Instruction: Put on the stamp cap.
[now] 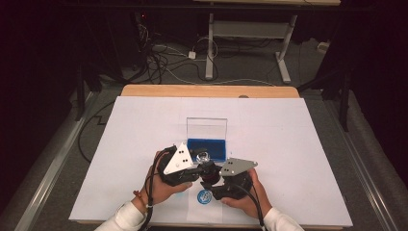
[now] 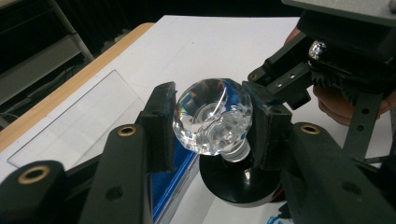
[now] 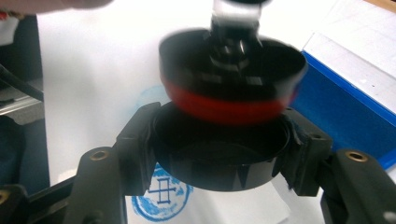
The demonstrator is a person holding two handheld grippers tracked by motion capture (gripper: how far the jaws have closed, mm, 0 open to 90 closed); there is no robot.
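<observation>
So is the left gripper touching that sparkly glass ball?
Touching. In the left gripper view, both jaws of the left gripper press against the sides of the glass ball.

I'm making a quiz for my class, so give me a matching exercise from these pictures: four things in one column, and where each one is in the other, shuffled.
1. crystal knob
2. black cap
3. blue print
4. blue ink pad

a. on the white paper
b. in the left gripper
c. in the open clear box
d. in the right gripper

Pairs: 1-b, 2-d, 3-a, 4-c
</observation>
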